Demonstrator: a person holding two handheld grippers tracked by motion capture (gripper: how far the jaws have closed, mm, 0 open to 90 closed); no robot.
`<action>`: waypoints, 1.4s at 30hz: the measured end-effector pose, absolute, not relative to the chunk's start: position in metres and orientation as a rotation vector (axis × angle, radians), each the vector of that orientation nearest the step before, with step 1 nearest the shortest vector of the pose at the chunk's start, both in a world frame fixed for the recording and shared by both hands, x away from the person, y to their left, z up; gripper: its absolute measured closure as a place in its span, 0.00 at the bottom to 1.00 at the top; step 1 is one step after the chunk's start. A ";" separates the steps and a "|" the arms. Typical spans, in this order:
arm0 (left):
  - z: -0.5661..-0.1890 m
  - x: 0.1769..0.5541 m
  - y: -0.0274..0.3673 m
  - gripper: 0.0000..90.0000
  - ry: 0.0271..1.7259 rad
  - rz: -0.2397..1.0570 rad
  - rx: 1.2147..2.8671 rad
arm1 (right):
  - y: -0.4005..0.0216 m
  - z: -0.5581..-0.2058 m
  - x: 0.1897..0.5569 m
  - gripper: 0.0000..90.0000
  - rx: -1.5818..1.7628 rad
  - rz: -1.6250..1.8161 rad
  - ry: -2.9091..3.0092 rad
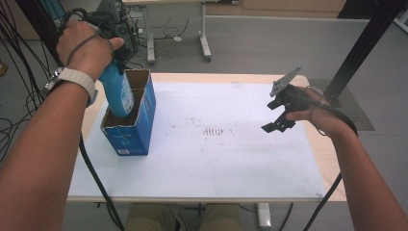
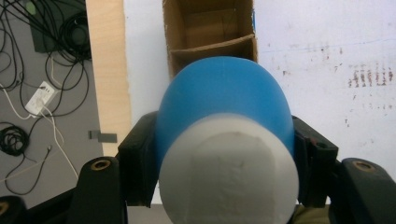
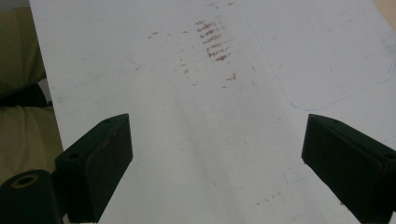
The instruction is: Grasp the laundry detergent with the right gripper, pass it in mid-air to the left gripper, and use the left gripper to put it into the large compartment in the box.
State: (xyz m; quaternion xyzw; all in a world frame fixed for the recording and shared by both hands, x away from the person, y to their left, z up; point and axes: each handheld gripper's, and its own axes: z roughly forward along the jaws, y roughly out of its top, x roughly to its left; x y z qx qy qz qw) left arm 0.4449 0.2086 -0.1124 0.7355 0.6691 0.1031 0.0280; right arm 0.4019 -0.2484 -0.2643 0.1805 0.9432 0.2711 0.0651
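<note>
Bottle (image 1: 117,91), blue with a white cap, is pinched near its top by the left hand-held gripper (image 2: 224,154) and hangs base-down, partly inside the divided cardboard carton (image 1: 144,113), lined up with a compartment. Right hand-held gripper (image 3: 217,163) hovers spread and empty over the desk (image 1: 231,163), clear of the carton.

A wooden table (image 1: 317,144) carries a white, stained sheet (image 1: 216,159); a blue cardboard box (image 1: 132,132) stands at its far left.
</note>
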 end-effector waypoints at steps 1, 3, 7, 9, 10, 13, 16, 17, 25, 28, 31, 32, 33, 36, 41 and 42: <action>-0.115 0.446 0.210 0.42 2.065 0.316 2.271 | -0.249 -0.265 0.402 0.10 0.544 0.818 2.847; -0.119 0.446 0.211 0.42 2.065 0.318 2.269 | -0.248 -0.265 0.402 0.10 0.551 0.815 2.848; -0.129 0.448 0.212 0.42 2.066 0.318 2.273 | -0.248 -0.268 0.403 0.10 0.551 0.812 2.853; -0.133 0.449 0.212 0.42 2.063 0.320 2.276 | -0.248 -0.269 0.403 0.10 0.553 0.812 2.854; -0.135 0.449 0.212 0.42 2.063 0.320 2.277 | -0.248 -0.270 0.403 0.10 0.553 0.807 2.855; -0.140 0.450 0.213 0.42 2.059 0.316 2.281 | -0.248 -0.271 0.403 0.10 0.559 0.807 2.857; -0.146 0.450 0.214 0.42 2.057 0.317 2.283 | -0.248 -0.272 0.402 0.10 0.568 0.811 2.856; -0.148 0.450 0.214 0.42 2.050 0.323 2.283 | -0.248 -0.272 0.402 0.10 0.571 0.808 2.857; -0.167 0.452 0.214 0.42 2.049 0.328 2.289 | -0.251 -0.276 0.400 0.10 0.581 0.807 2.861; -0.173 0.452 0.214 0.42 2.046 0.324 2.289 | -0.253 -0.278 0.400 0.10 0.583 0.805 2.861; -0.181 0.453 0.214 0.42 2.039 0.325 2.294 | -0.254 -0.280 0.401 0.10 0.586 0.804 2.863; -0.183 0.453 0.214 0.42 2.039 0.324 2.298 | -0.254 -0.280 0.401 0.10 0.592 0.808 2.863; -0.186 0.454 0.214 0.42 2.039 0.320 2.304 | -0.254 -0.281 0.401 0.10 0.590 0.805 2.863; -0.192 0.454 0.214 0.42 2.030 0.317 2.306 | -0.254 -0.282 0.400 0.10 0.594 0.804 2.866; -0.203 0.455 0.214 0.42 2.026 0.322 2.312 | -0.256 -0.284 0.400 0.10 0.601 0.802 2.870; -0.205 0.455 0.215 0.42 2.027 0.319 2.313 | -0.256 -0.284 0.400 0.10 0.601 0.801 2.871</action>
